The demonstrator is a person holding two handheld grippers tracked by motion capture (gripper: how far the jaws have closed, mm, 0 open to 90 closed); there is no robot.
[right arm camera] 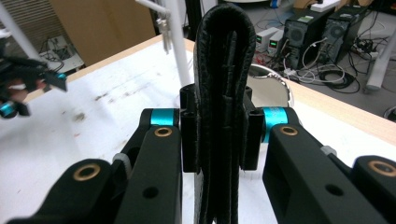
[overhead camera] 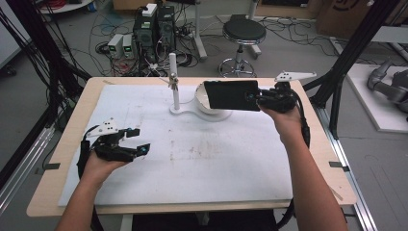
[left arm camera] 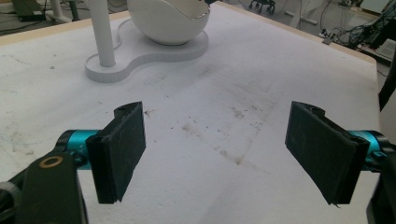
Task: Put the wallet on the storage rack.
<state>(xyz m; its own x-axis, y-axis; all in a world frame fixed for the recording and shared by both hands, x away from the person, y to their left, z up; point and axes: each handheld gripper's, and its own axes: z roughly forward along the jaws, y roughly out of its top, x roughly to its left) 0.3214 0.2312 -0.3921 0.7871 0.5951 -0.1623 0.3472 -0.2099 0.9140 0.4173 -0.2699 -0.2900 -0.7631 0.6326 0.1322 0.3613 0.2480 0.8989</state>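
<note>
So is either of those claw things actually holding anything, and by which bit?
Yes. The right gripper is shut on a black wallet, pinching it at one short end, above the white bowl. The left gripper is open, holding nothing.

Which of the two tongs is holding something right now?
The right tongs, up by the white bowl, are clamped on a black wallet. The left tongs are spread open with nothing between them.

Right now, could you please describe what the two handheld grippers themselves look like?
Both the left gripper and the right gripper are black, with flat rectangular padded jaws, teal collars behind the pads and brass-coloured rivets on the linkages. Each carries a grey three-cornered plate on top and trails a black cable. The forearms are unsleeved.
</note>
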